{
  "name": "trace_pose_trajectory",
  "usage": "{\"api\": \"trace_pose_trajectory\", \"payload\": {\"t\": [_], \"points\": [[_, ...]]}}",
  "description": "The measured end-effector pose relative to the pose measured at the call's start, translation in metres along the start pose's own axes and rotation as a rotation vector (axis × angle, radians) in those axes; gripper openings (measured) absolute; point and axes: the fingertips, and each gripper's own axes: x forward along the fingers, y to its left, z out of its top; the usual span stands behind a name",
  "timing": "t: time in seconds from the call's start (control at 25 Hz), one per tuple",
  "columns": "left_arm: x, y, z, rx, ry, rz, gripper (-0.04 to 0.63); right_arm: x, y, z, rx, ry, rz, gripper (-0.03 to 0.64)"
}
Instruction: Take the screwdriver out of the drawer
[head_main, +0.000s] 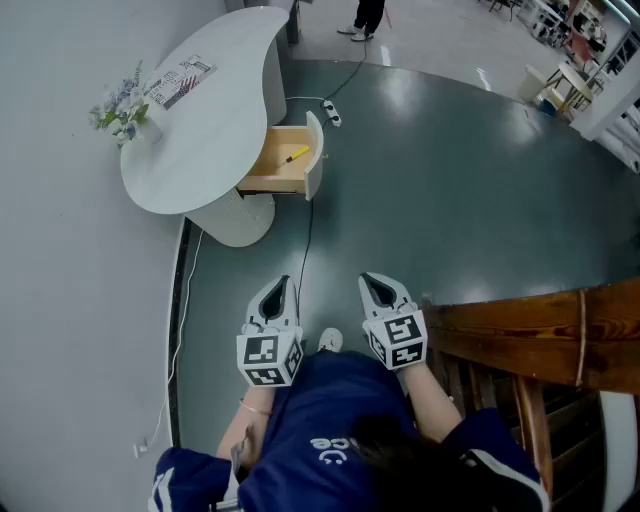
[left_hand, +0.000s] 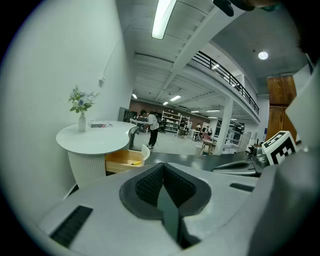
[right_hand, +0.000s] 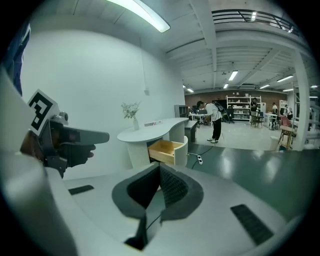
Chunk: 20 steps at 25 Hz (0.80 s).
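Observation:
A yellow-handled screwdriver lies inside the open wooden drawer of a white curved table, far ahead of me. In the left gripper view the drawer shows small at left with the screwdriver as a yellow speck. The right gripper view shows the drawer straight ahead. My left gripper and right gripper hang side by side close to my body, both shut and empty, well short of the drawer. The left gripper's pads meet with nothing between them, as do the right gripper's pads.
A vase of flowers and a printed sheet sit on the tabletop. A power strip and its cable lie on the dark floor by the drawer. Wooden furniture stands at my right. A person stands far off.

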Motion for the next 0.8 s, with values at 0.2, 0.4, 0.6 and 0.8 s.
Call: {"api": "trace_pose_trajectory", "payload": {"t": [0.2,0.4,0.6,0.8], "points": [[-0.008,0.009,-0.011,-0.02,0.012,0.02,0.005,0.001,0.021,-0.007,-0.023,0.014,0.025,0.006],[-0.01,0.015,-0.01,-0.021,0.004,0.037,0.005,0.004,0.026,-0.007,-0.018,0.018,0.03,0.006],[-0.009,0.022,-0.012,-0.04,0.006,0.061,0.005,0.007,0.022,-0.002,0.037,0.005,0.032,0.008],[0.004,0.036,-0.014,-0.073,0.007,0.084,0.005,0.01,0.012,-0.002,0.037,0.015,0.017,0.008]]}}
